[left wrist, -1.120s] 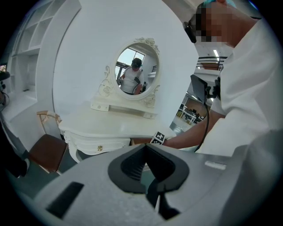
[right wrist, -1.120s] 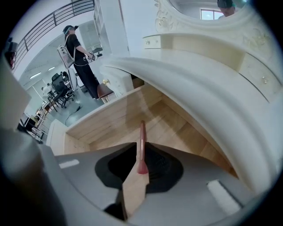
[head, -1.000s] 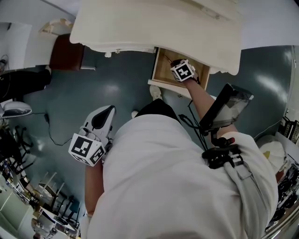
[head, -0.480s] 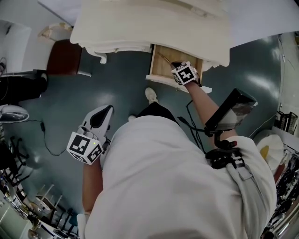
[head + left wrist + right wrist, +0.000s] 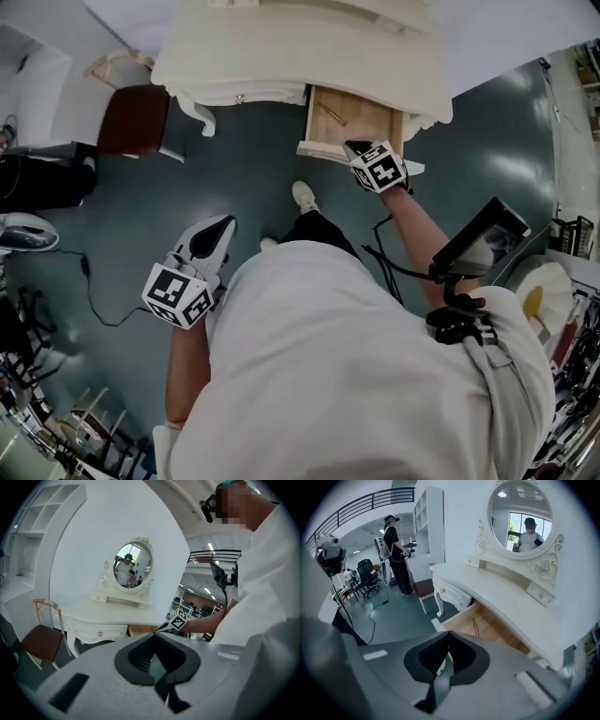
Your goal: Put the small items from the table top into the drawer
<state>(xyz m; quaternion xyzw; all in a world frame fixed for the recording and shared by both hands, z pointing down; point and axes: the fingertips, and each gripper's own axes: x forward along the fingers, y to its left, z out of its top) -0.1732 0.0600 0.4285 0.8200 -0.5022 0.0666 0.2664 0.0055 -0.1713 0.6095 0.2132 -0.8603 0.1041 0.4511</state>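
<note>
Two grippers, each with its jaws pressed together on nothing. The right gripper [image 5: 354,147] hangs at the front edge of the one open drawer [image 5: 370,118] — a single slim stick [image 5: 330,113] (too small to tell what kind) lies inside, just ahead of its tips. The left gripper [image 5: 225,223] hangs over the floor, well back from the dressing table [image 5: 281,56] — one chair [image 5: 131,117] stands ahead to its left.

Even indoor light, ceiling glare on the floor [image 5: 234,178]; my views bend hard at the edges, corners black.
</note>
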